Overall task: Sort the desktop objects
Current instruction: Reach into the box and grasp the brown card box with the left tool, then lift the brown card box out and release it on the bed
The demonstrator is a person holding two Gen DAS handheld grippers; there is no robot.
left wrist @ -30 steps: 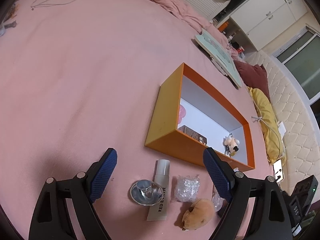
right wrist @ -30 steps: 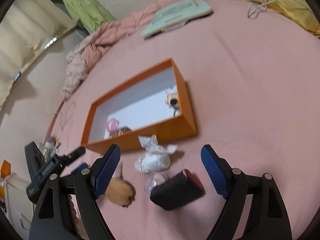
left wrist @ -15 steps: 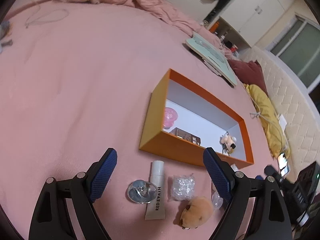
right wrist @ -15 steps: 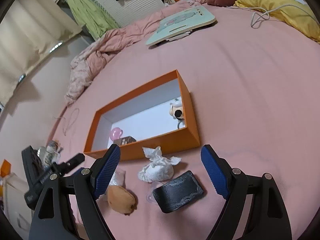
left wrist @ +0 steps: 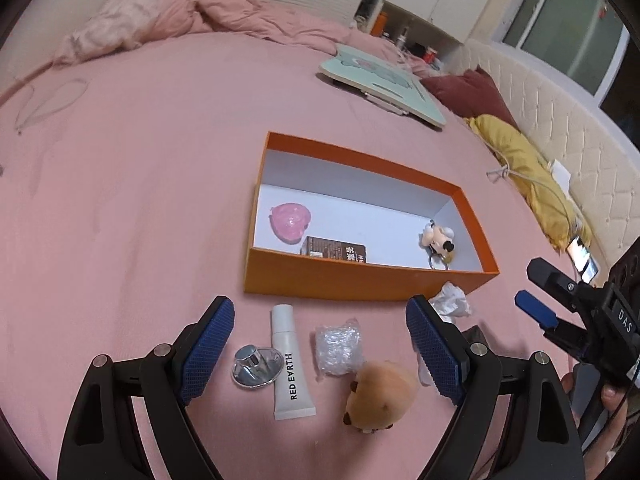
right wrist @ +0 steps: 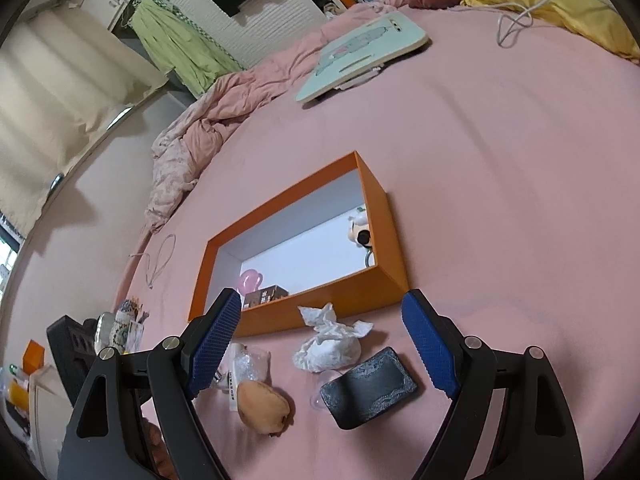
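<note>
An orange box [left wrist: 360,286] [right wrist: 340,294] lies on the pink bed. Inside it are a pink heart [left wrist: 290,221], a brown carton [left wrist: 334,249] and a small toy keychain [left wrist: 438,238]. In front of the box lie a metal knob [left wrist: 256,366], a white tube [left wrist: 290,364], a clear plastic wad [left wrist: 338,346], a brown plush [left wrist: 380,398] [right wrist: 262,402], a crumpled tissue [right wrist: 330,344] and a black wallet [right wrist: 370,386]. My left gripper [left wrist: 320,350] is open above the tube and wad. My right gripper [right wrist: 322,350] is open above the tissue and wallet.
A light-green board [left wrist: 384,84] [right wrist: 362,56] lies on the bed beyond the box. A crumpled pink duvet [left wrist: 192,12] is at the back. A yellow pillow [left wrist: 528,176] with a white cable and a phone [left wrist: 582,262] lie at the right.
Both grippers have pulled back and tilted up, so the box and loose items sit more central and the box's inside shows more. Both stay open and empty.
</note>
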